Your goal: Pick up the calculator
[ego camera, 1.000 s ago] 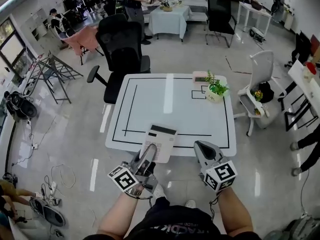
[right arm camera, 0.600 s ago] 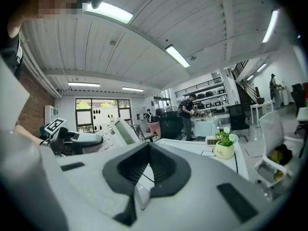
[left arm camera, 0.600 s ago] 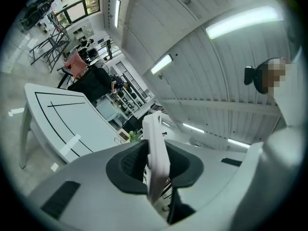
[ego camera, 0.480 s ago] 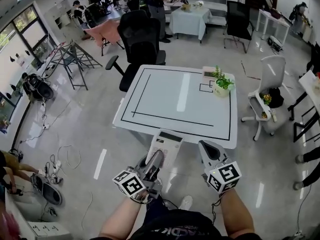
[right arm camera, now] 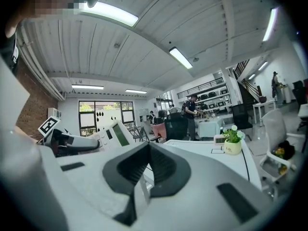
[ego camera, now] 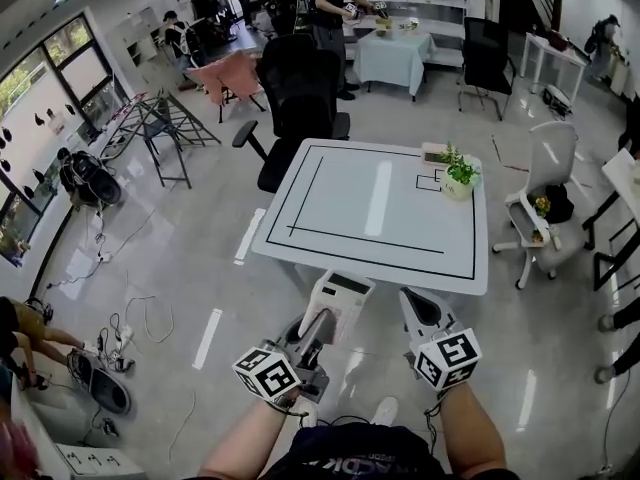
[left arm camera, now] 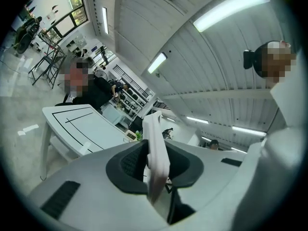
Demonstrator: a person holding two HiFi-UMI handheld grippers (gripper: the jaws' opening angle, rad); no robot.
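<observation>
Glossy grey floor surrounds a white table (ego camera: 377, 208) marked with black lines, and the calculator (ego camera: 346, 296) is no longer on it: it hangs in the air just off the table's near edge, over the floor, display end pointing away from the person. The left gripper (ego camera: 322, 320) holds it by its near end, the jaws only narrowly apart and pressed onto the thin body, which stands edge-on between the pads in the left gripper view. The right gripper (ego camera: 418, 306) rides beside it to the right, near but apart from the calculator, its jaws fully together with nothing between them. Judging by this, the pick-up itself looks done and the step in hand is carrying the calculator clear. What comes next mainly calls for keeping the clamp firm and the wrist level, since the grip sits at one end and the long free part could lever down or slip. Room for moving is generous: the floor in front of the person is open, and the table rim is the nearest hard edge ahead. A potted plant (ego camera: 460, 176) and a small pink device (ego camera: 434, 156) sit at the far right corner, well apart. A black office chair (ego camera: 305, 93) stands beyond the table, a white chair (ego camera: 545, 163) to its right, and loose cables (ego camera: 125, 330) lie on the floor at the left.
</observation>
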